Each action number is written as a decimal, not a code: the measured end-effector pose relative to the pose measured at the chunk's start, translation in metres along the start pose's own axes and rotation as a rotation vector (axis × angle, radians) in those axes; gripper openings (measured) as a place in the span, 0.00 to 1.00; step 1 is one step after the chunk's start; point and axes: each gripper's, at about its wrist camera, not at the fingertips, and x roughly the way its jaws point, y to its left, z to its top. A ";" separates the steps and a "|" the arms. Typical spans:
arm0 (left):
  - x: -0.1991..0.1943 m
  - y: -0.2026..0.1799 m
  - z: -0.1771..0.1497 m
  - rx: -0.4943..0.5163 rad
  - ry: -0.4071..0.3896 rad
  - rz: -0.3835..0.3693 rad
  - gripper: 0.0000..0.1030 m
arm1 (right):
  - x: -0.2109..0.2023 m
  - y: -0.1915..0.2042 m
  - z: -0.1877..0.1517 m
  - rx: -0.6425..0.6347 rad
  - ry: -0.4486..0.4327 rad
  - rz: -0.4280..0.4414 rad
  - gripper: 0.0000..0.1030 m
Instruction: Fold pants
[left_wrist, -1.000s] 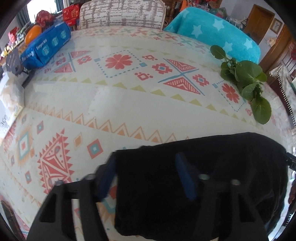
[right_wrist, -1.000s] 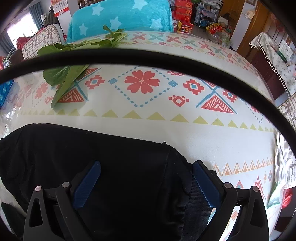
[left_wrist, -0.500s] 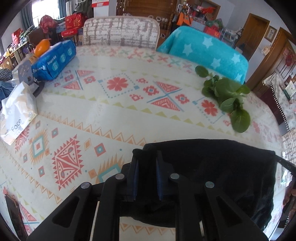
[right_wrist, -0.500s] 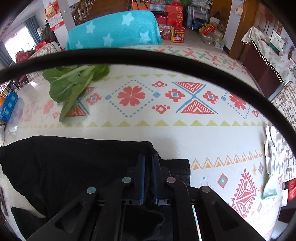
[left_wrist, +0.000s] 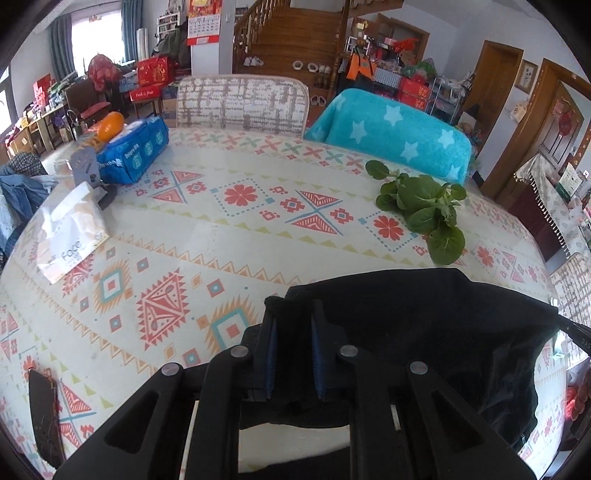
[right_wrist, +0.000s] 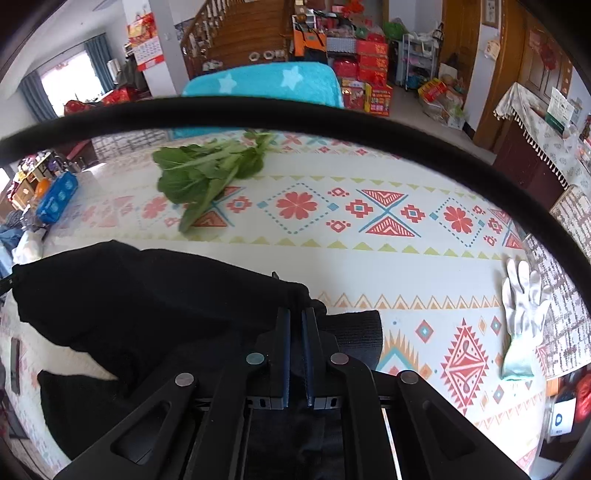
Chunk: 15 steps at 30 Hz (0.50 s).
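Both claws, left and right, now clamped on lifted pants.

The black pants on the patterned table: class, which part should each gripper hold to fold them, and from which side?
Grip the black pants at the two corners of one end, from above. Left gripper and right gripper are each shut on a bunched corner there, so the cloth hangs spread between them.
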 end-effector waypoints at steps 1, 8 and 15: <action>-0.007 0.001 -0.003 0.001 -0.011 0.003 0.15 | -0.007 0.001 -0.005 -0.004 -0.007 0.009 0.06; -0.061 0.011 -0.034 -0.019 -0.083 0.021 0.15 | -0.045 0.001 -0.048 0.006 -0.026 0.049 0.06; -0.096 0.017 -0.096 0.004 -0.118 0.032 0.15 | -0.063 -0.016 -0.116 0.065 0.016 0.075 0.02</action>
